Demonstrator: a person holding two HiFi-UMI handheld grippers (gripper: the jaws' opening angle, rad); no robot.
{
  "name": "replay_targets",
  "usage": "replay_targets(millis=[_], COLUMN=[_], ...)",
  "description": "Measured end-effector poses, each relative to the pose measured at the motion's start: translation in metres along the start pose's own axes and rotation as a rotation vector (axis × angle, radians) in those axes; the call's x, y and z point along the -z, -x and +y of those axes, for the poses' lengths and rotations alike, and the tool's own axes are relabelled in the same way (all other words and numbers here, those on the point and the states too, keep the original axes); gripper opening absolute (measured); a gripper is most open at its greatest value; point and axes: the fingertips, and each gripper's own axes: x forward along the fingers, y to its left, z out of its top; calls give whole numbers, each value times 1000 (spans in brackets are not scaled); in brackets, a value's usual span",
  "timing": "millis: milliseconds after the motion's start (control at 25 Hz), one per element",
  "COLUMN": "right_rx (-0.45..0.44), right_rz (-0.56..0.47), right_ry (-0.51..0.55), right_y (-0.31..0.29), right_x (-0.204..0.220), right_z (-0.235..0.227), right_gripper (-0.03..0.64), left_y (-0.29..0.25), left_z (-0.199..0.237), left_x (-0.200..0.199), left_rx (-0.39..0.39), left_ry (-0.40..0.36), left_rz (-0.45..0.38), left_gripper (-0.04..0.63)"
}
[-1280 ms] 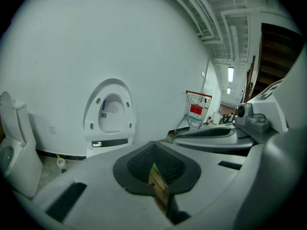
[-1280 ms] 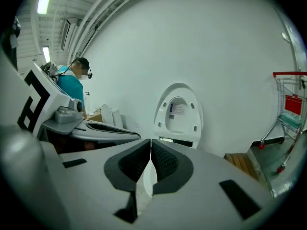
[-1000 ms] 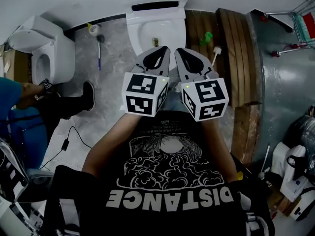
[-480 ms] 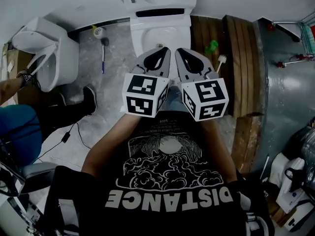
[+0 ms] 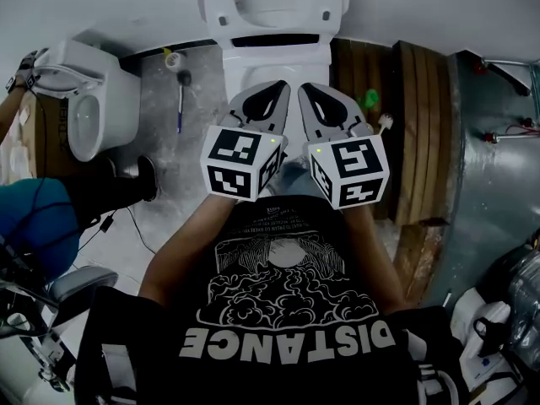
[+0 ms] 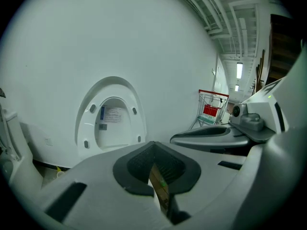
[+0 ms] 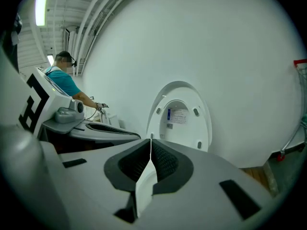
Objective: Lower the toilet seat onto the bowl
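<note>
The white toilet stands against the wall ahead of me, its bowl [image 5: 274,57] open. Its seat [image 5: 272,2] is raised upright against the wall. The seat [image 6: 112,121] shows as a ring with a label in the left gripper view, and the same seat [image 7: 180,119] appears in the right gripper view. My left gripper [image 5: 278,85] and right gripper [image 5: 305,87] are side by side over the near end of the bowl, short of the seat. Both are shut with nothing between the jaws, as the left gripper [image 6: 152,143] and right gripper [image 7: 151,140] also show close up.
A second toilet [image 5: 80,99] stands at the left, with another person [image 5: 34,218] beside it reaching toward it. A brush [image 5: 180,99] lies on the floor between the toilets. Wooden boards [image 5: 413,125] lie right of the bowl. A red shopping cart [image 6: 211,110] stands farther right.
The head view has tilted so more of the raised seat shows. Both grippers stay shut, side by side. The person at the left has moved an arm to the second toilet.
</note>
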Motion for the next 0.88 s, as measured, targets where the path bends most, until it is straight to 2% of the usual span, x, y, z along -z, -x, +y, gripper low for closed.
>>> replay_targets(millis=[320, 640, 880], right_rx=[-100, -222, -235], right_rz=[3, -12, -16], right_ry=[32, 111, 180], right_y=[-38, -66, -84], right_x=[-24, -53, -75], right_z=[-54, -80, -90], right_gripper=[20, 20, 20], left_y=[-58, -82, -88], left_z=[20, 44, 68], left_x=[-28, -64, -94], left_rx=[-28, -35, -57], left_ry=[-24, -84, -102], left_rz=[22, 10, -18], left_gripper=[11, 12, 12])
